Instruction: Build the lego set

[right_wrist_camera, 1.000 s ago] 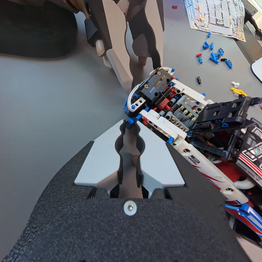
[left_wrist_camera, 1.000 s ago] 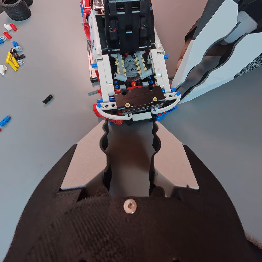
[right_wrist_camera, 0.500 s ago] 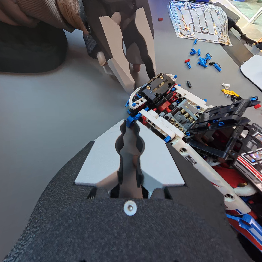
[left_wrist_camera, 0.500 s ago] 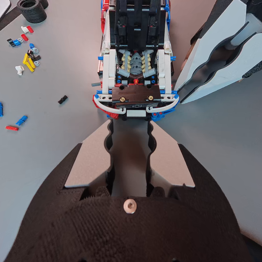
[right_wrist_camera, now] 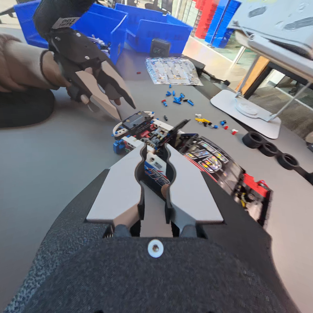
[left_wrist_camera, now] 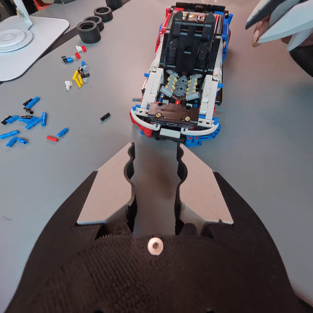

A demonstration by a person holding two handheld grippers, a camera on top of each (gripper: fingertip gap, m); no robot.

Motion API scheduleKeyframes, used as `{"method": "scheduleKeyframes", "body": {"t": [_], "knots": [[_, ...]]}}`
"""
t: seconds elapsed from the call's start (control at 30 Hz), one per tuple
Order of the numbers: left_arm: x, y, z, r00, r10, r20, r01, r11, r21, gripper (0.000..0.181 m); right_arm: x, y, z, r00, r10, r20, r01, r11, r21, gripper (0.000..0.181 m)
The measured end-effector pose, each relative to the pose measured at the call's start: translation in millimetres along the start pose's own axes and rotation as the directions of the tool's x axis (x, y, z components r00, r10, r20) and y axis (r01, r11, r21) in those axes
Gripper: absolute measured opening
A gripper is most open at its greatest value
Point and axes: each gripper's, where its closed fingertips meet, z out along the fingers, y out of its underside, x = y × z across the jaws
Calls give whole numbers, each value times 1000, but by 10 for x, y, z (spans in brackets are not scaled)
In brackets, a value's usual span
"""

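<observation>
The lego car (left_wrist_camera: 183,84) stands on the grey table (left_wrist_camera: 254,169), white, red and blue, with its black hood raised over a grey engine and its front bumper facing my left gripper. My left gripper (left_wrist_camera: 155,147) is open and empty, a short way in front of the bumper. In the right wrist view the car (right_wrist_camera: 210,159) lies across the middle. My right gripper (right_wrist_camera: 155,147) is open with a narrow gap and empty, raised over the car's white side panel. It also shows in the left wrist view's top right corner (left_wrist_camera: 277,25). The left gripper (right_wrist_camera: 110,98) shows by the car's nose.
Loose blue, red, black and yellow pins (left_wrist_camera: 32,118) lie left of the car, with a single black pin (left_wrist_camera: 105,116) near the bumper. Several black tyres (left_wrist_camera: 89,31) and a white stand base (left_wrist_camera: 25,49) are beyond. An instruction sheet (right_wrist_camera: 171,71) and blue bins (right_wrist_camera: 101,30) sit at the far side. There is about 15 cm between the tips of the two grippers.
Both grippers have drawn away from the car's front. The left has backed off from the bumper. The right has lifted from the front corner to above the car's side.
</observation>
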Motion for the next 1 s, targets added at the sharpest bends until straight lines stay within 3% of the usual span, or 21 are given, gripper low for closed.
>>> {"method": "scheduleKeyframes", "body": {"t": [0.03, 0.27, 0.4, 0.47, 0.6, 0.9, 1.0], "knots": [[-18, -41, -28, 1000, -12, 7, 12, 999, 32, 49, 129, -13, -74, 1000, 10, -30, -10, 1000, 9, 20], [-157, -433, -289, 992, -109, 65, 84, 948, 308, 59, 1035, 401, -494, 962, -38, -270, -1, 990, -141, 57], [-194, -480, -337, 987, -128, 94, 87, 931, 354, 61, 1092, 750, -512, 970, 86, -230, -133, 970, -202, 84], [-194, -486, -333, 987, -129, 96, 86, 929, 360, 61, 1040, 849, -475, 970, 150, -192, -189, 961, -204, 85], [-190, -519, -337, 988, -114, 104, 67, 924, 377, 59, 1041, 1004, -401, 973, 127, -194, -174, 953, -248, 80], [-245, -505, -344, 986, -96, 138, 37, 925, 378, 56, 1115, 1061, -338, 973, 129, -193, -174, 955, -239, 68], [-254, -484, -326, 986, -100, 130, 45, 928, 370, 57, 1191, 1117, -348, 966, 117, -231, -175, 953, -248, 55]]}}
